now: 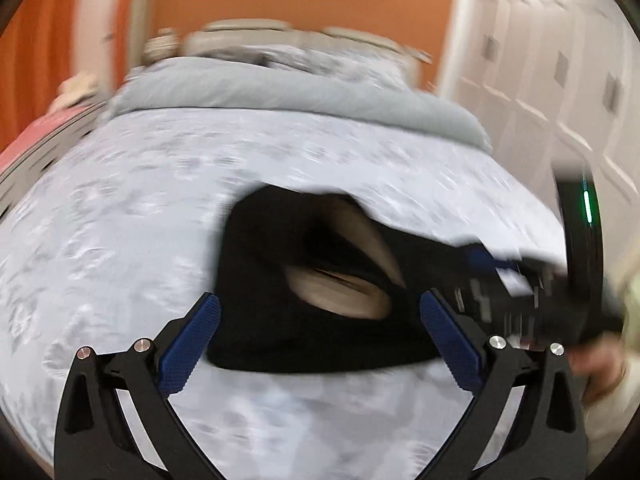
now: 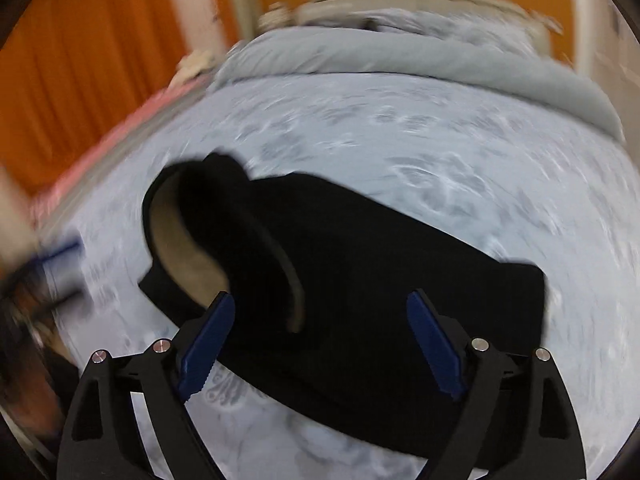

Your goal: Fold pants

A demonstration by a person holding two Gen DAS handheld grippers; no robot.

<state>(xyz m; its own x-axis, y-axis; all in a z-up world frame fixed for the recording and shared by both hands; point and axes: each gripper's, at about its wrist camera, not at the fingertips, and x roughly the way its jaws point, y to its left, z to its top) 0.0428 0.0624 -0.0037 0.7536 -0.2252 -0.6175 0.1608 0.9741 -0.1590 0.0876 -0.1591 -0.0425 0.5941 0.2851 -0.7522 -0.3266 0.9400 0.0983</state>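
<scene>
Black pants [image 1: 272,280] lie in a compact folded bundle on a pale patterned bedspread [image 1: 120,220], with a light tan inner lining showing at the waist opening. My left gripper [image 1: 320,312] is open and empty just above the near edge of the bundle. In the right wrist view the pants [image 2: 380,280] stretch from upper left to lower right. My right gripper [image 2: 320,312] is open and empty over their near half. The right gripper's body also shows, blurred, in the left wrist view [image 1: 520,288]. Both views are motion-blurred.
A rolled grey duvet [image 1: 280,92] lies across the far end of the bed, with a headboard and orange wall behind. White cabinet doors [image 1: 560,80] stand to the right. Orange curtains [image 2: 80,60] hang at left beyond a pink bed edge.
</scene>
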